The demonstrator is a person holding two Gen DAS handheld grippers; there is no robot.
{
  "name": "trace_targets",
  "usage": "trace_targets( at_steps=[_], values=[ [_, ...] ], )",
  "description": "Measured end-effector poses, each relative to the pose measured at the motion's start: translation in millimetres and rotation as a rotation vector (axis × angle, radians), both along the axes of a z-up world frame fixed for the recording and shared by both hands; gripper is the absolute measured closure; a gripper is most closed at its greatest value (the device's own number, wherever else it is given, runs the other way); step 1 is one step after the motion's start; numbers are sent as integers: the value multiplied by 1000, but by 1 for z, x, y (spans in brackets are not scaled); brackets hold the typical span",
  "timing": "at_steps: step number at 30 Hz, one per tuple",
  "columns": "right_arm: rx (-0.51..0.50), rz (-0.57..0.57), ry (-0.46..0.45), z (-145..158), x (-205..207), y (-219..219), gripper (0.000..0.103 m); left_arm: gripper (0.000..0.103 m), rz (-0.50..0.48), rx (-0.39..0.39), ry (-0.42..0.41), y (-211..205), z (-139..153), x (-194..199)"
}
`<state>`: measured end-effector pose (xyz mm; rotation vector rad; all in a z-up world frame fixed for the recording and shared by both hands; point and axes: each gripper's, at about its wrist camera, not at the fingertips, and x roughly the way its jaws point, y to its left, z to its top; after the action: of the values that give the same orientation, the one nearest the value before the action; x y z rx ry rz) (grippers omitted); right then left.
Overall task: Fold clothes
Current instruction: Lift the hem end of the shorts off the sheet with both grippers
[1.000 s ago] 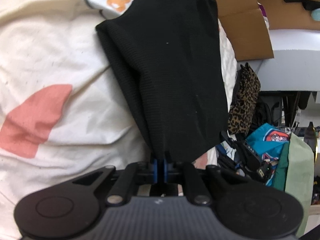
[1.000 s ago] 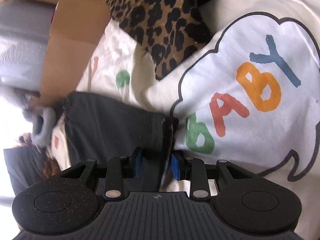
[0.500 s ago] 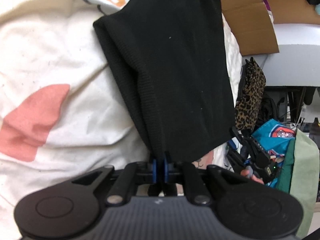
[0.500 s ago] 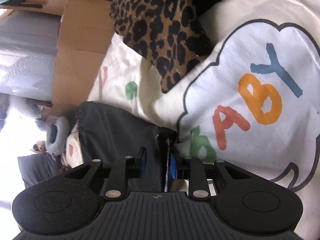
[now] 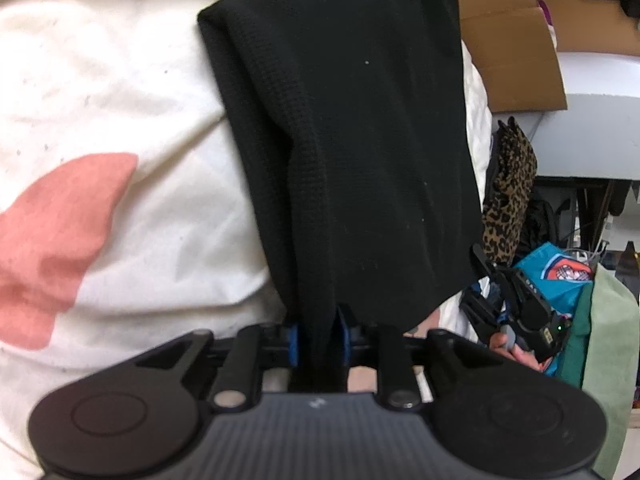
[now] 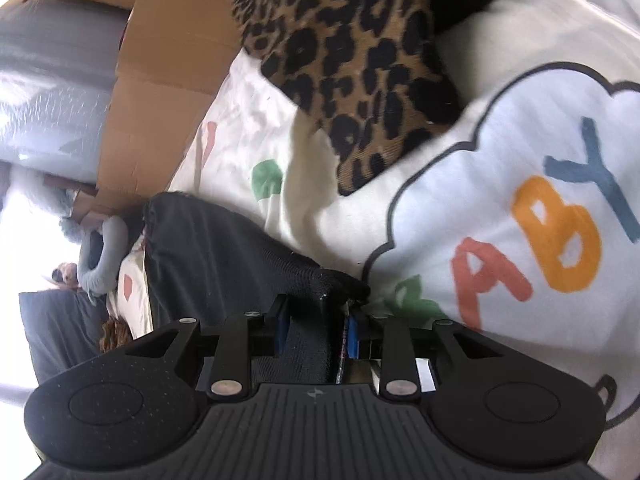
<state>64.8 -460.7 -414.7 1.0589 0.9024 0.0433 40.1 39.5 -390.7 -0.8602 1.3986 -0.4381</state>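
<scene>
black garment (image 5: pixel 360 140) across cream printed blanket (image 5: pixel 120 100)

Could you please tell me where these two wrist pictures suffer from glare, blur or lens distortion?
Left wrist view: sharp on the black ribbed knit garment, fisheye bending and dark corners at the rim. Right wrist view: blown-out white glare at the left edge, leopard-print fabric slightly soft.

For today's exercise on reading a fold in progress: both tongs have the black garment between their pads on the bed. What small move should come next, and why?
Probably draw the left tongs back off the black garment. Their jaws have just been opening, the cloth hangs loosely between them, and the garment already lies doubled on the cream bedsheet. The right tongs can likely let go next.
</scene>
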Motion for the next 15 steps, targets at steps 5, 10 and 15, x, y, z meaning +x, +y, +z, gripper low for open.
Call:
trace_targets(
  at_steps=[5,10,15],
  values=[
    [-7,-6,19,3,4,2,85,94,11,-15,-8,2,0,-2],
    [-61,30,20,25,5,6,99,97,0,-19,-29,6,20,-2],
    [-81,49,41,47,1,10,100,97,-6,-24,-37,14,44,1]
  ],
)
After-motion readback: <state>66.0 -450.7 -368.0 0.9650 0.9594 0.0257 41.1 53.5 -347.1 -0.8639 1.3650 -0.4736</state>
